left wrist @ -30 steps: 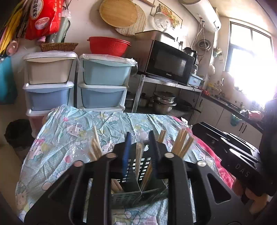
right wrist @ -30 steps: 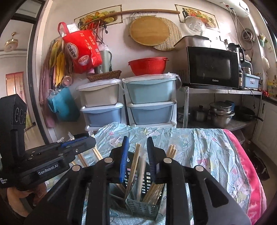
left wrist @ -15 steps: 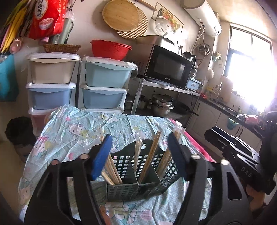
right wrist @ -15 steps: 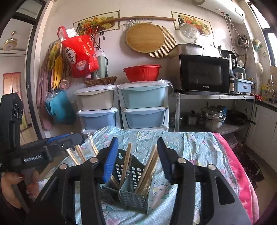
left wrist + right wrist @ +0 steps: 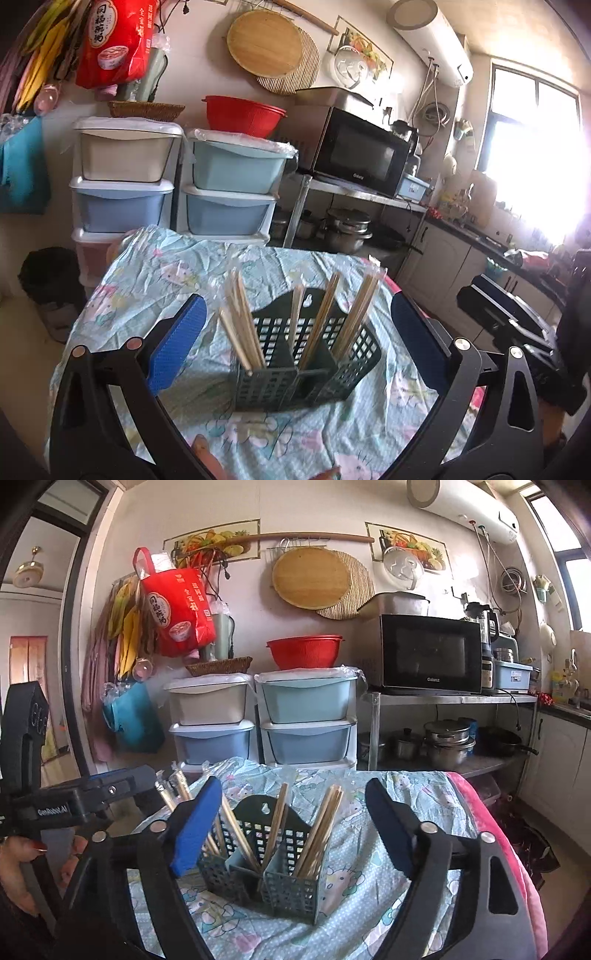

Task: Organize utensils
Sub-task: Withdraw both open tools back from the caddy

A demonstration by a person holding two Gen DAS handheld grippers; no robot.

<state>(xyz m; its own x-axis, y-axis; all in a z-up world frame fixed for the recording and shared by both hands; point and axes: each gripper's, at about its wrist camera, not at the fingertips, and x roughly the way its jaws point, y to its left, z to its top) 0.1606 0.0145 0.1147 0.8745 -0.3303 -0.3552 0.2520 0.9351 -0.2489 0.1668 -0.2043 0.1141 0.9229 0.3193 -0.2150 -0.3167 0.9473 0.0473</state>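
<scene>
Standing on a crumpled, cartoon-printed cloth (image 5: 155, 280) is a dark plastic caddy (image 5: 306, 365), its walls a square lattice and its inside split into three compartments by angled dividers. Pale wooden chopsticks (image 5: 240, 314) lean upright in each compartment, some bundles in clear, glossy wrap. A pink blanket (image 5: 495, 834) edges the table on the right.

The left gripper (image 5: 295, 336) points slightly downward at the caddy, its jaws opening; the textured blue pads (image 5: 177, 347) stand wide on either side of the caddy and press on nothing. The right gripper (image 5: 291, 830) sits nearly level, its jaws also opening, with the caddy in the gap and neither pad touching it. In the right wrist view a hand (image 5: 18, 871) with red nails grips the left tool's black handle.
</scene>
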